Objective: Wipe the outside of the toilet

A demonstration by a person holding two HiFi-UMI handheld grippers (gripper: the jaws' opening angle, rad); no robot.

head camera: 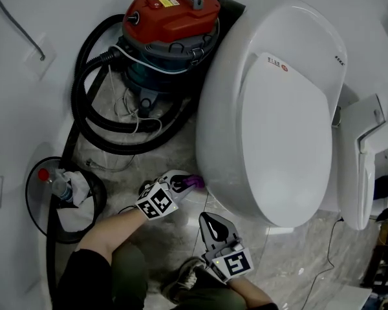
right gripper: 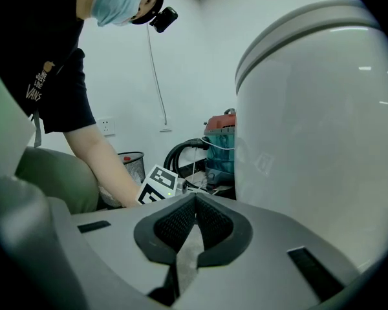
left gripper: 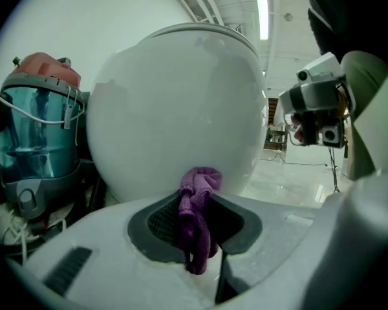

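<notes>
**Head view.** Toilet [head camera: 271, 108]: white, lid down, long axis running from the front curve of the bowl to the cistern at the right edge. Left gripper [head camera: 181, 185]: held low at the bowl's lower front flank, clenched on a purple cloth [head camera: 195, 182]. The cloth's free end is pointed at the porcelain. Right gripper [head camera: 215, 228]: held nearer the person, over the marble floor [head camera: 174, 237] and apart from the bowl. A red-topped vacuum cleaner [head camera: 171, 24] is stood behind the bowl, and a wire waste bin [head camera: 35, 199] is set to the left.

**Left gripper view.** The cloth [left gripper: 195, 218] is pinched between the jaws and bunched at their tips. The bowl's rounded outer wall [left gripper: 174, 115] lies straight ahead. The cloth is at or just short of contact; which cannot be told.

**Right gripper view.** Right gripper [right gripper: 194, 202]: jaws brought together at the tips, nothing held. The toilet wall [right gripper: 323, 121] rises to its right.

**Judgement.** The left gripper is the nearer one, so the wipe is best carried by it along the bowl's curve.
</notes>
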